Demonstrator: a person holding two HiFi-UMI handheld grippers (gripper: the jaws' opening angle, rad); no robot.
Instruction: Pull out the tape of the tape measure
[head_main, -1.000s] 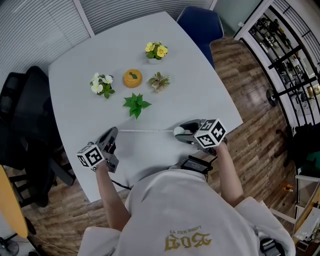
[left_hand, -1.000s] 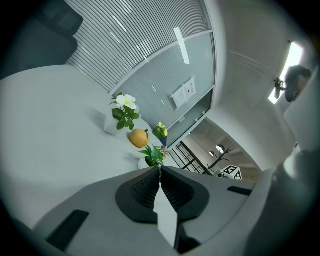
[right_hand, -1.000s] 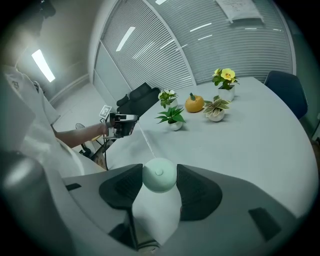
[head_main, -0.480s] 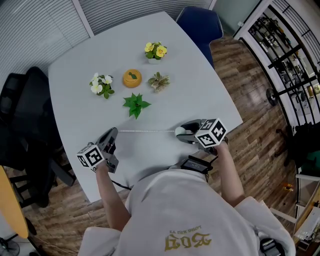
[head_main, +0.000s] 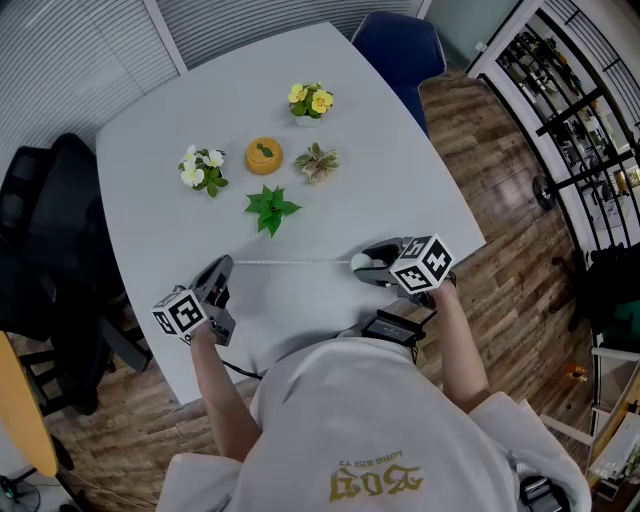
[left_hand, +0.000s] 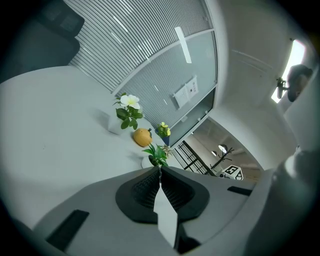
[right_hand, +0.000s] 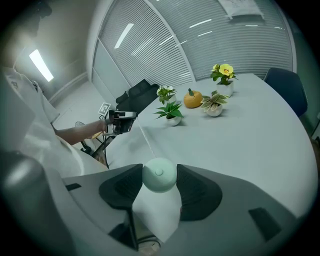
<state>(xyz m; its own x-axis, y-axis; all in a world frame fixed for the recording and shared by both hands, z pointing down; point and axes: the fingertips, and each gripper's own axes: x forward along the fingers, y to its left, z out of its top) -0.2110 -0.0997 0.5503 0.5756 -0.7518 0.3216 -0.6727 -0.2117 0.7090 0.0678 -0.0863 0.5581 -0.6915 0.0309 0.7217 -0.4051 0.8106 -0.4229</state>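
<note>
Case (right_hand: 159, 175): small, round, pale green, clamped between the right gripper's (head_main: 368, 265) pads at the near right of the table (head_main: 400, 160). The pads sit on its curved sides, so the hold is only as good as the squeeze.

Tape (head_main: 290, 262) is out: a thin pale line from the case leftwards, low over the tabletop, to the left gripper (head_main: 222, 267). That one is pinched fully closed, on the tape's end I think. The head view shows the line ending at its tips, but the end is too thin to make out between the pads.

Judgement: the pull looks mostly done. Hands are well apart, tape straight, no sag I can see.

To do it well from here:
- Pull along the tape's own line, hands directly apart. Any sideways angle at the case mouth will likely twist the round case in the pads.
- Firm squeeze on the right. A smooth round shell may roll or pop out under a tug.
- No slack in the left pinch. A sprung tape would probably snap back into the case.
- Run it low and level, clear of the green plant (head_main: 271, 209) just beyond the line. The other pots are well off.
- Slow, even draw near the end of travel.
</note>
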